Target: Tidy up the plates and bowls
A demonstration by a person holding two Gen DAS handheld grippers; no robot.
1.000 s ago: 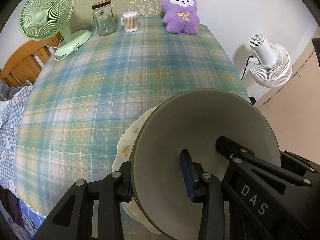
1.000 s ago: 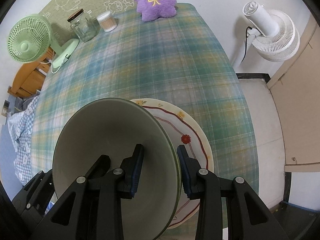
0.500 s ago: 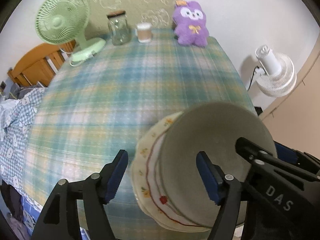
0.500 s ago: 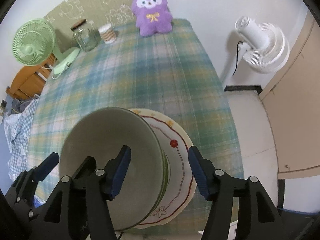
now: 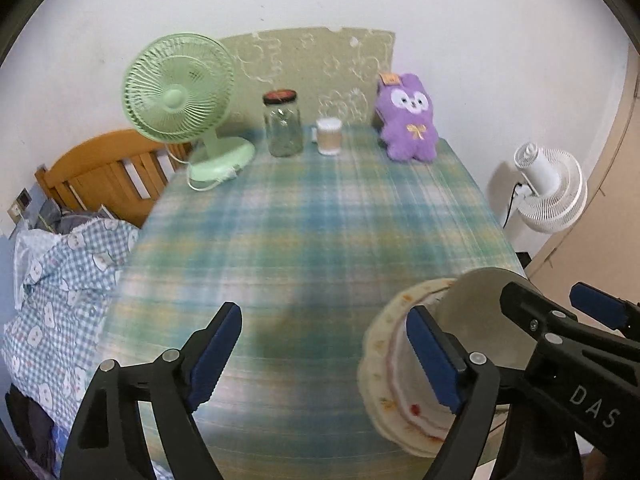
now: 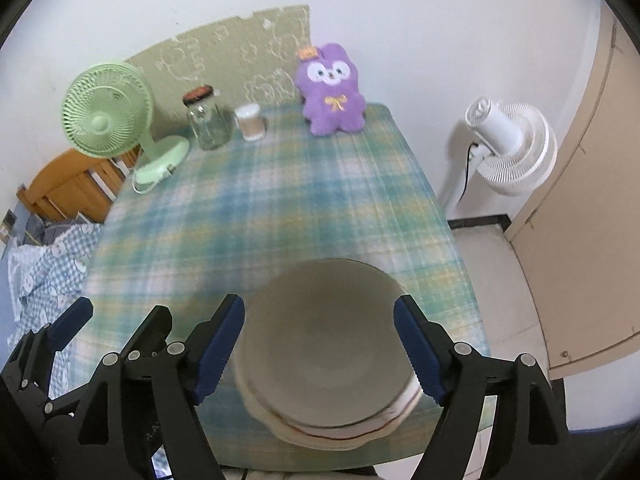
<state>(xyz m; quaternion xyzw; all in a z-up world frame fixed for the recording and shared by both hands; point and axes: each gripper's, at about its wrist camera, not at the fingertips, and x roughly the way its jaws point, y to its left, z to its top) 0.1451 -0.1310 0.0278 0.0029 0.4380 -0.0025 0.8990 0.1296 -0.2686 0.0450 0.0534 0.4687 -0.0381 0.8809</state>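
Observation:
A grey-green bowl (image 6: pixel 324 328) sits on a cream plate (image 6: pixel 320 436) with a red line and flower marks, near the table's front right edge. It also shows in the left wrist view (image 5: pixel 476 312), on the plate (image 5: pixel 384 364). My right gripper (image 6: pixel 320 352) is open, its jaws wide on either side of the bowl and apart from it. My left gripper (image 5: pixel 324 356) is open and empty, to the left of the stack; its right finger (image 5: pixel 432 364) overlaps the plate in view.
The table has a green-blue plaid cloth (image 5: pixel 312 232). At the back stand a green desk fan (image 5: pixel 180 100), a glass jar (image 5: pixel 283 124), a small cup (image 5: pixel 329 136) and a purple plush toy (image 5: pixel 408 120). A white floor fan (image 6: pixel 508 148) stands right of the table. A bed (image 5: pixel 60 264) lies left.
Both grippers opened wider, let go of the bowl and pulled back and up. The bowl now rests level on the plate.

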